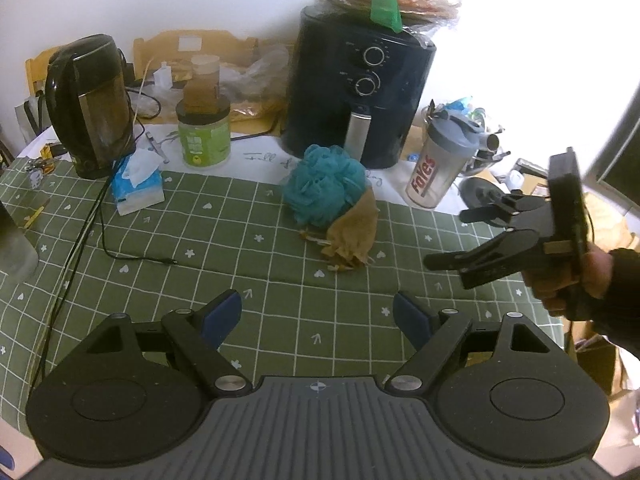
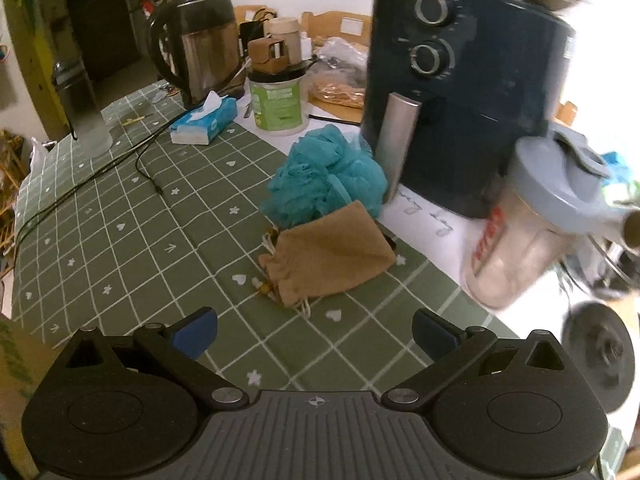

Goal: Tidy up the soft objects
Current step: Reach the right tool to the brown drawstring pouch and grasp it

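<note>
A teal mesh bath sponge (image 1: 325, 186) (image 2: 326, 172) rests on the green checked tablecloth (image 1: 224, 240) (image 2: 132, 232), just in front of the air fryer. A brown drawstring pouch (image 1: 354, 234) (image 2: 330, 258) lies flat against its near side. My left gripper (image 1: 318, 316) hovers open over bare cloth, short of both. My right gripper (image 2: 314, 332) is open too, nothing between its blue pads, with the pouch a little ahead. In the left wrist view the right gripper (image 1: 452, 236) comes in from the right, held by a hand in a dark sleeve.
A dark blue air fryer (image 1: 360, 92) (image 2: 460, 92) stands behind the sponge. A shaker bottle (image 1: 442, 160) (image 2: 532, 224) is to its right. A green-labelled tub (image 1: 204, 136), a tissue pack (image 1: 136, 184) (image 2: 204, 120), a kettle (image 1: 94, 108) and a black cable (image 1: 104, 236) occupy the left.
</note>
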